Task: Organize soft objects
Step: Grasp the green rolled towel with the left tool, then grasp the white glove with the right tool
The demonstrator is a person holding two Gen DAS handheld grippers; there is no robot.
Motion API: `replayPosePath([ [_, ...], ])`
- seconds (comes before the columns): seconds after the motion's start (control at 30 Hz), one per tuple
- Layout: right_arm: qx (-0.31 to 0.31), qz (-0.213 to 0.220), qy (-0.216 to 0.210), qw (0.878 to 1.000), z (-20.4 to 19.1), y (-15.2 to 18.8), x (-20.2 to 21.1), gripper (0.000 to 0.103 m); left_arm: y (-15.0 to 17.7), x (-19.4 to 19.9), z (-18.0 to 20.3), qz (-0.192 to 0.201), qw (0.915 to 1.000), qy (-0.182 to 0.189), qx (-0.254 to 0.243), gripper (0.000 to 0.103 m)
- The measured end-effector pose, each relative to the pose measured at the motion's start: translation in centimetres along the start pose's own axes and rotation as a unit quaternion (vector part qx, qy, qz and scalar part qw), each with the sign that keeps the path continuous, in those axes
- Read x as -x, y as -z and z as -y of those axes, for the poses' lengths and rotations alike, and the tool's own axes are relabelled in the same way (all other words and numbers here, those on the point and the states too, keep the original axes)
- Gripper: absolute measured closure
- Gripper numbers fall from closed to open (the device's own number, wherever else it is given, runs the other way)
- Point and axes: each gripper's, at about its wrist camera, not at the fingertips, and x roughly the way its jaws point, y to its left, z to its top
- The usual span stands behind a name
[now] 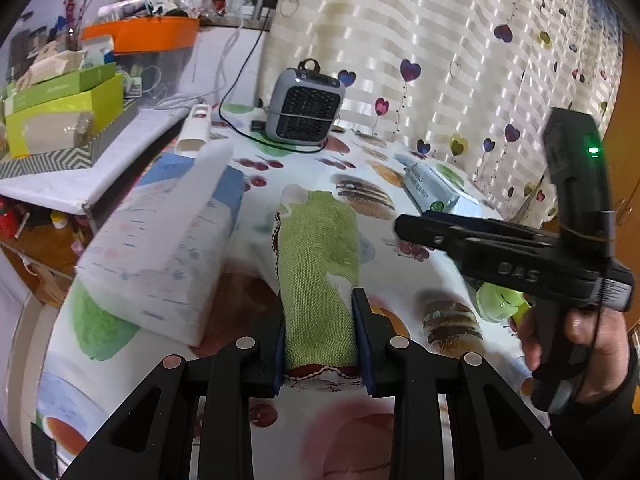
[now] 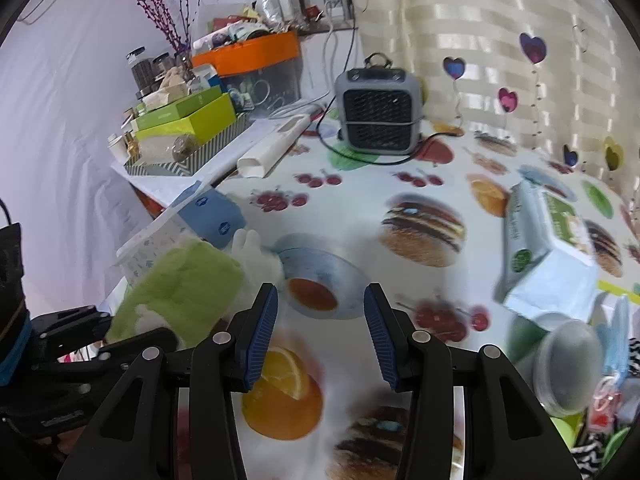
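My left gripper [image 1: 320, 320] is shut on a green woven soft toy [image 1: 318, 264] with white patches and a dark red trim, held above the printed tablecloth. The same toy [image 2: 180, 284] shows at the left of the right wrist view, beside my left gripper [image 2: 132, 340]. My right gripper [image 2: 320, 312] is open and empty over the table, to the right of the toy. It also shows in the left wrist view [image 1: 404, 226], held in a hand. A white and blue tissue pack [image 1: 160, 256] lies left of the toy.
A grey fan heater [image 1: 304, 108] with a black cable stands at the back. A wet-wipes pack [image 2: 548, 256] and a clear lidded tub [image 2: 568, 364] lie at the right. Green boxes [image 2: 188, 120] and an orange box [image 2: 248, 56] crowd the left shelf. A curtain [image 1: 440, 40] hangs behind.
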Motion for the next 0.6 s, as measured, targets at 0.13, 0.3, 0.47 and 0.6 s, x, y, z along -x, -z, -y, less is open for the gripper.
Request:
replayPosePath([
  [0.13, 0.001, -0.006, -0.012, 1.0, -0.8, -0.1, -1.0, 0.057, 0.4, 1.2, -0.7, 0.008, 0.9999, 0.003, 0.007, 0.076],
  [0.3, 0.007, -0.02, -0.03, 0.999, -1.8, 0.1, -2.4, 0.057, 0.3, 2.1, -2.1, 0.02, 0.9995, -0.012, 0.022, 0.076],
  [0.47, 0.012, -0.038, -0.053, 0.998, -2.6, 0.1, -4.5, 0.057, 0.3, 2.5, -3.0, 0.025, 0.999, -0.017, 0.033, 0.076],
  [0.6, 0.011, -0.05, -0.062, 0.997, -3.0, 0.2, -5.9, 0.057, 0.3, 2.6, -3.5, 0.026, 0.9987, -0.021, 0.039, 0.076],
])
